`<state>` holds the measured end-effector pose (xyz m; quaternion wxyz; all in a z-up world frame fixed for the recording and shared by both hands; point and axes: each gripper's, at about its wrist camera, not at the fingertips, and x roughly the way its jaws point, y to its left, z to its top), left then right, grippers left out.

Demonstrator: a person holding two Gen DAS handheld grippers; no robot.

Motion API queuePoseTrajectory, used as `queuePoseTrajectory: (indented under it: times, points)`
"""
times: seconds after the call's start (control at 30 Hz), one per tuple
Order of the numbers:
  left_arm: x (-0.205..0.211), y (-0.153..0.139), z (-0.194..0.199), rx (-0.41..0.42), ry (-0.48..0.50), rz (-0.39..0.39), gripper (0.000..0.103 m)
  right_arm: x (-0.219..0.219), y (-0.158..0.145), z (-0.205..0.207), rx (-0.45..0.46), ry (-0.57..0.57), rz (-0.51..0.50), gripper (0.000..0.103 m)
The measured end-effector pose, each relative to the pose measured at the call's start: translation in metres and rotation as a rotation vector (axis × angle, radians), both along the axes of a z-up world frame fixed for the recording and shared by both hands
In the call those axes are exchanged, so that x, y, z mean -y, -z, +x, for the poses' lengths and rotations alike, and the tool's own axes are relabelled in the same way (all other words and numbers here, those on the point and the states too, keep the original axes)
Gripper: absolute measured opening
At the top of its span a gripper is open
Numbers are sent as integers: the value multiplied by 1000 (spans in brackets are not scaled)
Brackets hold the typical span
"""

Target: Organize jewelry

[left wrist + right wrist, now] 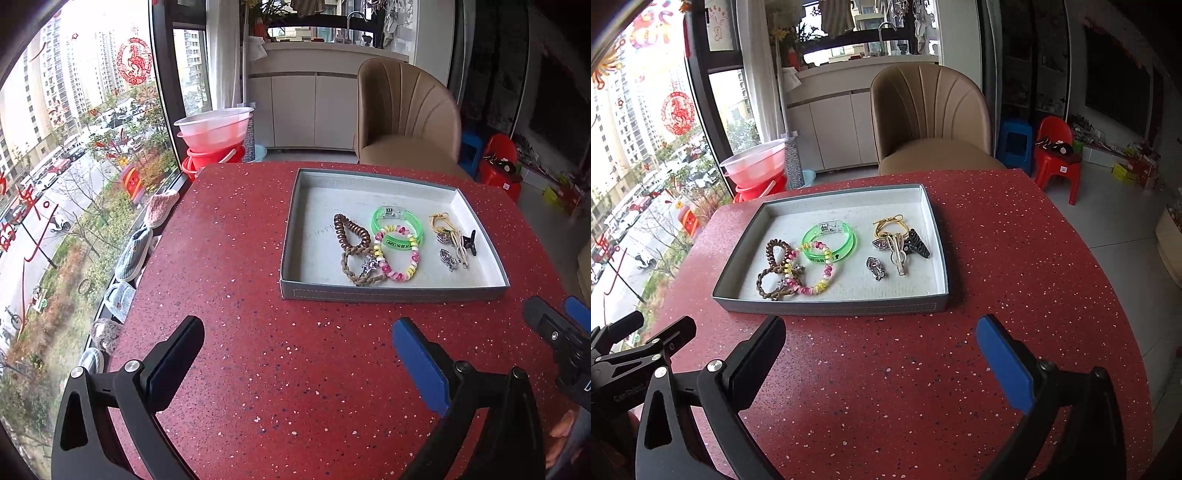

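Because all the jewelry, from the brown coil hair tie (776, 251) to the green bangle (833, 242), lies together in the gray tray (831, 306) on the red table (905, 387), the left gripper (295, 354) and the right gripper (882, 350) hover before it, fingers apart and empty, probably ready to sort.
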<state>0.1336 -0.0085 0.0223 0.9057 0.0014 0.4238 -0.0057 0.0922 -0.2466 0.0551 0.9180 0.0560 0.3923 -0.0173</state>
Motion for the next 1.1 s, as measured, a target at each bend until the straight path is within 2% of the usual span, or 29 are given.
queuePoseTrajectory:
  times: [0.23, 1.1]
  points:
    - [1, 2, -3, -5, 33, -20, 103, 0, -1, -3, 6, -1, -9, 103]
    - [0, 3, -3, -5, 35, -17, 103, -4, -3, -3, 8, -6, -8, 103]
